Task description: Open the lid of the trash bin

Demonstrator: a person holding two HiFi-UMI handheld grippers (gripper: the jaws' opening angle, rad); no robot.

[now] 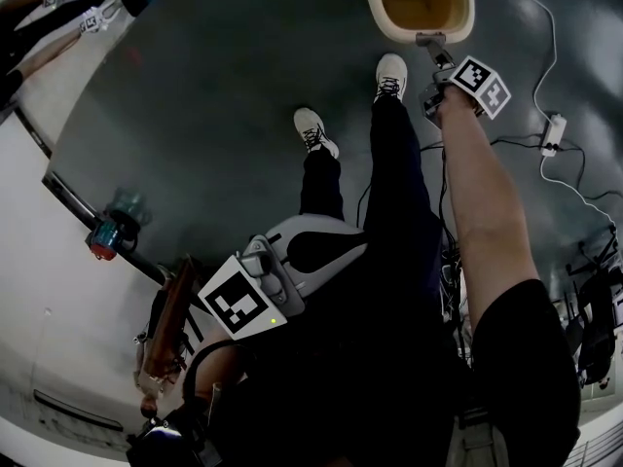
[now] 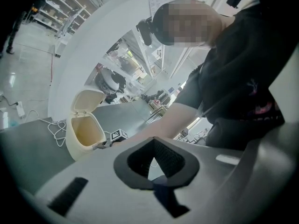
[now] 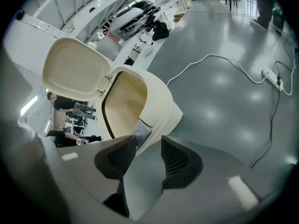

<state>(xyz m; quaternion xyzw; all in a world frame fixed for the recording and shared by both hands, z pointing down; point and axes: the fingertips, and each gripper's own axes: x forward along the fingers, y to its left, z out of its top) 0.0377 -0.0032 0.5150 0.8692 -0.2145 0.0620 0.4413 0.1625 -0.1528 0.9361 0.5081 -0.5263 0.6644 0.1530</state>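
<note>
Grey floor point(image 3: 224, 106) bears the trash bin point(image 3: 159, 106), a white cable point(image 3: 211, 55) and power strip point(image 1: 553, 134).

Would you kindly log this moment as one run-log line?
lid open | right gripper open at trash bin front | left gripper shut, empty

Head view looks down; both gripper views share trash bin point(image 3: 159, 108), right's nearer.
</note>
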